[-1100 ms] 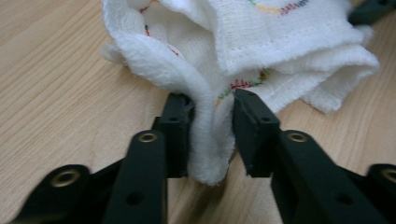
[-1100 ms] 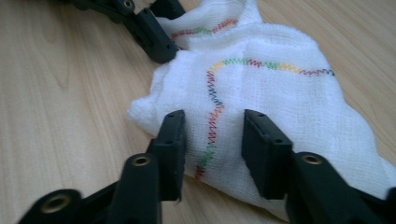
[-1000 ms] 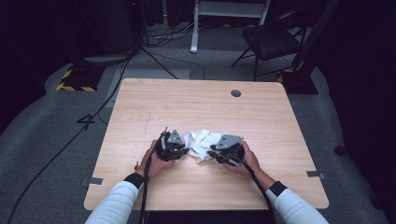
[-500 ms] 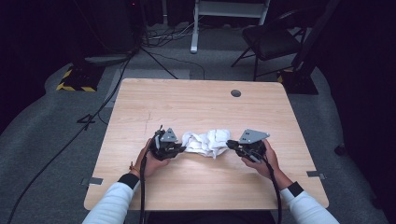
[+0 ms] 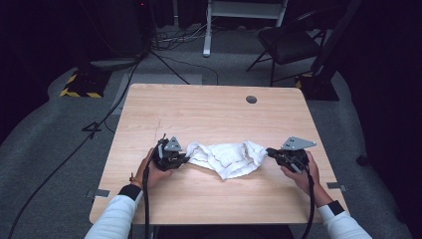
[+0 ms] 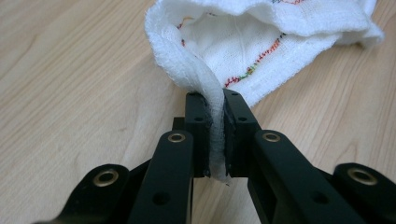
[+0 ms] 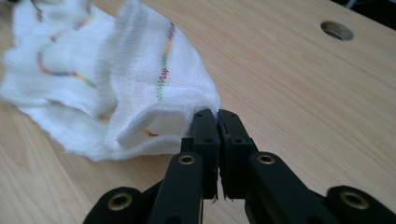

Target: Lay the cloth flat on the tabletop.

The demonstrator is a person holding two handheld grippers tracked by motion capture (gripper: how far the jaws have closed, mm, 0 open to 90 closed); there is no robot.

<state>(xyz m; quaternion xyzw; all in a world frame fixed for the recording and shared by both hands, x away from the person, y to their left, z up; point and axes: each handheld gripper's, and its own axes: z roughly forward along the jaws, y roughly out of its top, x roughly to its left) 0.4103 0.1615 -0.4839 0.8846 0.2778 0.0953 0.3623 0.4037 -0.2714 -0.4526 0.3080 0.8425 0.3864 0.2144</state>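
Spanning most of the high view, the wooden table [image 5: 214,114] carries one working item, a white cloth [image 5: 226,158] lying toward the 6 o'clock edge, between the two hands; the cable hole [image 5: 251,99] sits well apart at about 1 o'clock and plays no part. Cloth is stretched along the 9-to-3 line but sags and bunches in the middle, so judged as partly opened, not yet flat. Its position close to the person's side looks chosen for reach with both tools at once. Left gripper [image 5: 175,158] holds the 9 o'clock end: in the left gripper view its jaws are pressed together on a thin fold of the gauze, which runs up between the pads [image 6: 201,135] and out toward the rest of the cloth [image 6: 261,42]. Right gripper [image 5: 278,155] holds the 3 o'clock end; its jaws have just been closing, and in the right gripper view they now stand nearly together with the cloth's corner [image 7: 154,107] caught at the tips, a few threads showing lower in the seam. Opposite ends are pinched, probably so that drawing the hands apart pulls the folds out. Coloured stitching [image 7: 163,70] along the hem marks the edges, useful for finding true corners. Risk: the right bite is shallow and could slip under tension.
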